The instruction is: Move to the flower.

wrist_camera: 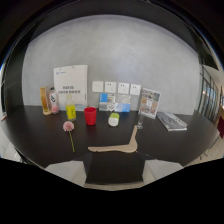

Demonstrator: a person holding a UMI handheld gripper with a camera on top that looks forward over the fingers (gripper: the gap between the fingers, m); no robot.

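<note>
Red cup (pixel 90 115), yellow bottle (pixel 71 111) (side by side), wood boomerang (pixel 121 145) nr front.

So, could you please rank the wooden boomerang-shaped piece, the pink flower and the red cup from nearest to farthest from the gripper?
1. Wooden boomerang-shaped piece, just ahead on the table.
2. Pink flower, farther, lying to the left.
3. Red cup, farthest, behind the flower toward the wall.

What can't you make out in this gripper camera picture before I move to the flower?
- Gripper: the fingers do not show against the dark lower part of the gripper view.
- White sign: its print is too small to read.
- Framed card and booklet: text too small.
- Flower: pink head and stem show; petal detail is blurred.
- Wall plates: switches or sockets, too small to tell.
</note>
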